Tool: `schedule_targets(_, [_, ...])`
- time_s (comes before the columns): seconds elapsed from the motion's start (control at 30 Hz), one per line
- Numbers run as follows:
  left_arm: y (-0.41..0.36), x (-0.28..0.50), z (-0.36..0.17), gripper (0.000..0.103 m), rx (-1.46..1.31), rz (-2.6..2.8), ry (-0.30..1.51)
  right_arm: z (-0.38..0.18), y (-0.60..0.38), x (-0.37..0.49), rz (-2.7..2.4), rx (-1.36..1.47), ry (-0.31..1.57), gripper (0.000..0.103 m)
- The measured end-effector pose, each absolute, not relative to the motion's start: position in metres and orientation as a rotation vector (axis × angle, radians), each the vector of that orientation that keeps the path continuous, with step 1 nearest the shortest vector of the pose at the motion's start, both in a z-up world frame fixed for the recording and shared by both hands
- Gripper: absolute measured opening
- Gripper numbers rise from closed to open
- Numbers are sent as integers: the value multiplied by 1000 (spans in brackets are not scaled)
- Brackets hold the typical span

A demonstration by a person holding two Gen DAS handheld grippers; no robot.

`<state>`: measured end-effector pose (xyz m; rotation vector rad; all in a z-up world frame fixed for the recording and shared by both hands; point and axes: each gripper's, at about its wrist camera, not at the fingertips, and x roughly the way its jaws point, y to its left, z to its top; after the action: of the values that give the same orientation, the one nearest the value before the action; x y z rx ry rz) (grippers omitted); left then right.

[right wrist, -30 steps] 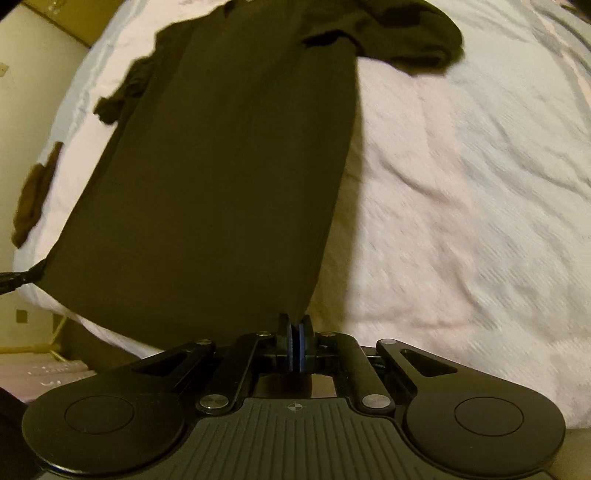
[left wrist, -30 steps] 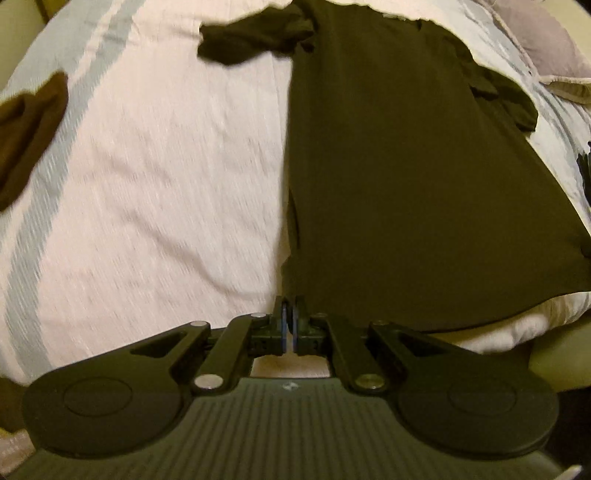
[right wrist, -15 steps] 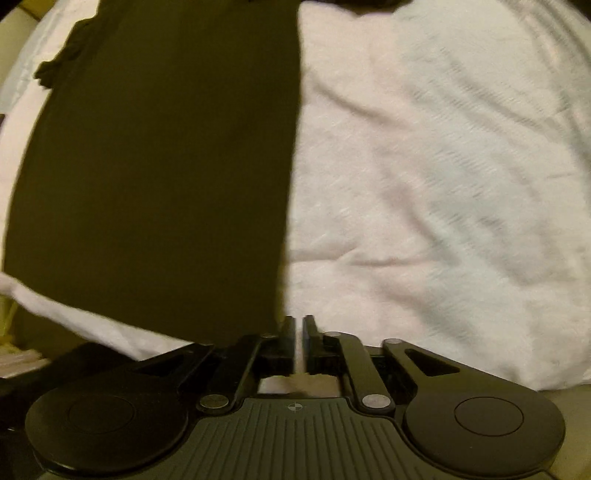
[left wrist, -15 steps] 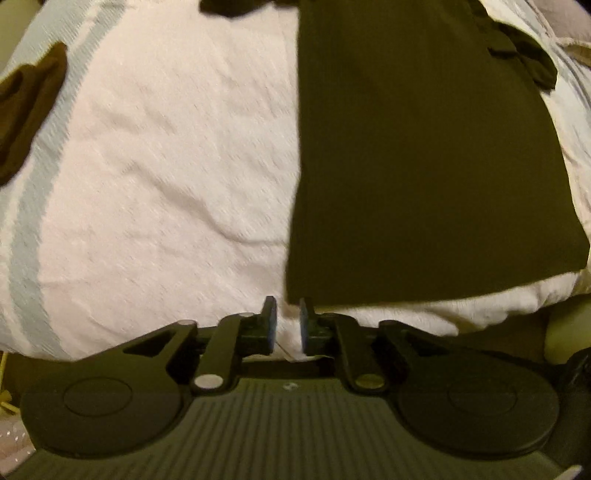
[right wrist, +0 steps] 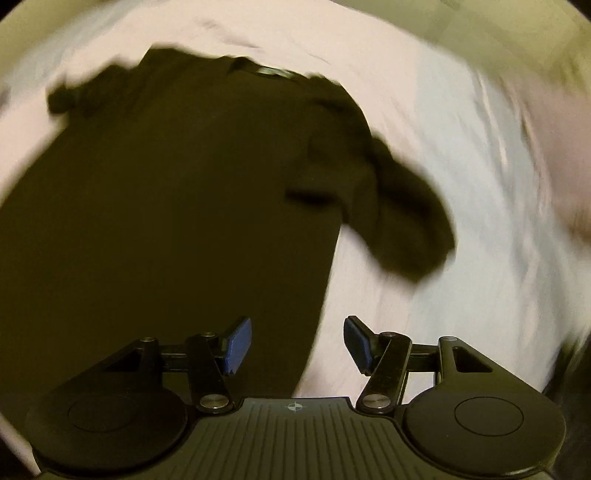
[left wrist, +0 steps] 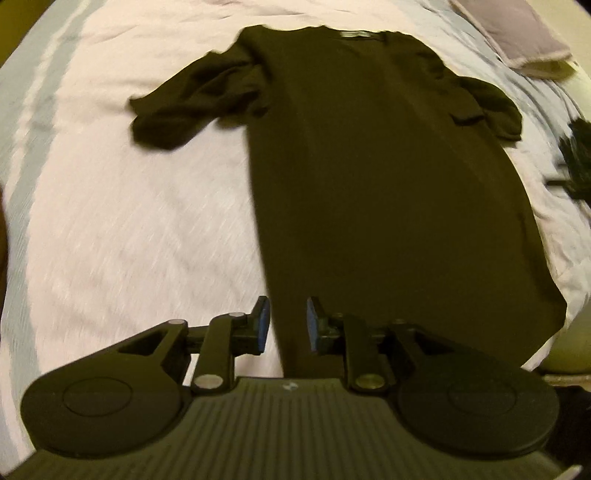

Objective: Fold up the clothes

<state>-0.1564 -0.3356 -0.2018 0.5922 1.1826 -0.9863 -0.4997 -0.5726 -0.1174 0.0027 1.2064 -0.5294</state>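
One dark shirt [left wrist: 388, 177] lies spread on one bed [left wrist: 140, 221], and it shows two short sleeves: one on the left [left wrist: 192, 99] and one on the right [left wrist: 491, 107]. One small label [left wrist: 358, 34] sits at its collar. One pillow [left wrist: 513, 33] rests at the far right corner of the bed. Two grippers are in view, the left gripper [left wrist: 284, 323] and the right gripper [right wrist: 297, 343], each with two blue pads. One dark object [left wrist: 576, 155] at the right edge is too blurred to identify.
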Motion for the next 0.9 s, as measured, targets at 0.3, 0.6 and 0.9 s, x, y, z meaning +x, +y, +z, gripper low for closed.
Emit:
schedule_targets(0.3, [-363,-170,-207,25,572,-851,1229,-207,-626,-407,-397,-361,1230,59])
schedule_targets(0.6, [-425,-209,-204,25,631,-882,1234,-178,-695,-447,-443,-278,1063,1])
schedule_targets(0.9, [-532,-252,-190,26,688,-1133,1142,-60,-752,-737,-1267,329,658,1])
